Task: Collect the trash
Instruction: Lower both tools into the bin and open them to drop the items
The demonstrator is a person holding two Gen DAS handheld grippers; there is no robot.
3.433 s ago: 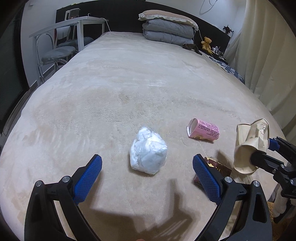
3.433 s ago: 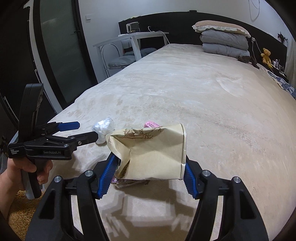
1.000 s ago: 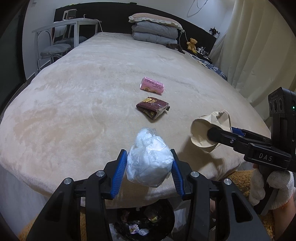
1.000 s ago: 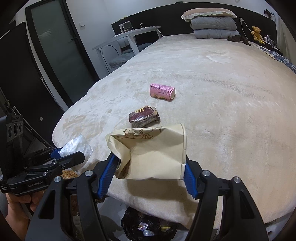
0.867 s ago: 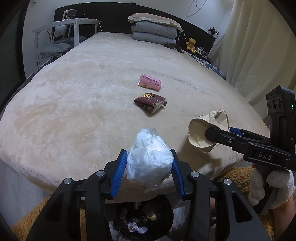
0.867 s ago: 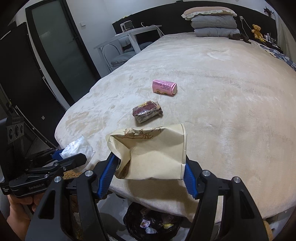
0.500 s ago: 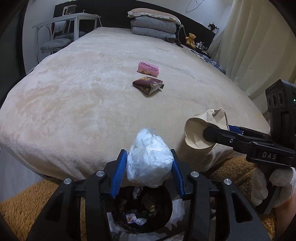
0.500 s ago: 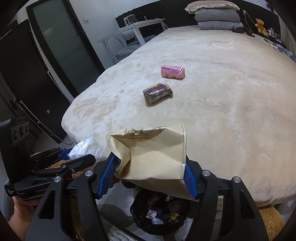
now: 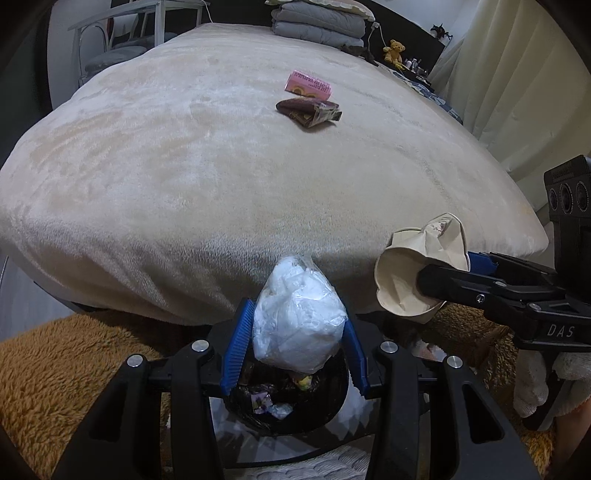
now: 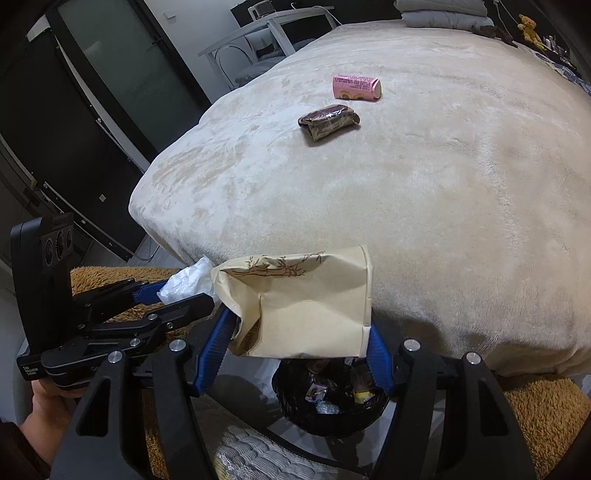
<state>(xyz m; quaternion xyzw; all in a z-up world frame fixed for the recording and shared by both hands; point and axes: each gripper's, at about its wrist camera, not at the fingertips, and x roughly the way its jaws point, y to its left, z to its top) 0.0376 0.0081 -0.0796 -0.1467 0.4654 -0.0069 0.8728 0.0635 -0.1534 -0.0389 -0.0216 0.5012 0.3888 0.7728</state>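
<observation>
My left gripper (image 9: 293, 328) is shut on a crumpled white plastic wad (image 9: 299, 317) and holds it over a black-lined trash bin (image 9: 284, 410) at the foot of the bed. My right gripper (image 10: 301, 328) is shut on a squashed beige paper cup (image 10: 306, 299) above the same bin (image 10: 332, 402). The cup also shows in the left wrist view (image 9: 417, 273). A pink carton (image 9: 308, 85) and a dark brown wrapper (image 9: 308, 110) lie on the beige bed cover (image 9: 221, 177); both show in the right wrist view too, carton (image 10: 356, 87) and wrapper (image 10: 328, 122).
The bin holds several pieces of trash. A brown shaggy rug (image 9: 55, 373) lies around the bin. Folded bedding (image 9: 317, 22) and a teddy bear (image 9: 394, 50) are at the bed's far end. A white desk and chair (image 9: 122, 40) stand left; curtains (image 9: 517, 85) hang right.
Both grippers have pulled back from the bed and dropped lower, each keeping its load. The bin has come further into view beneath them.
</observation>
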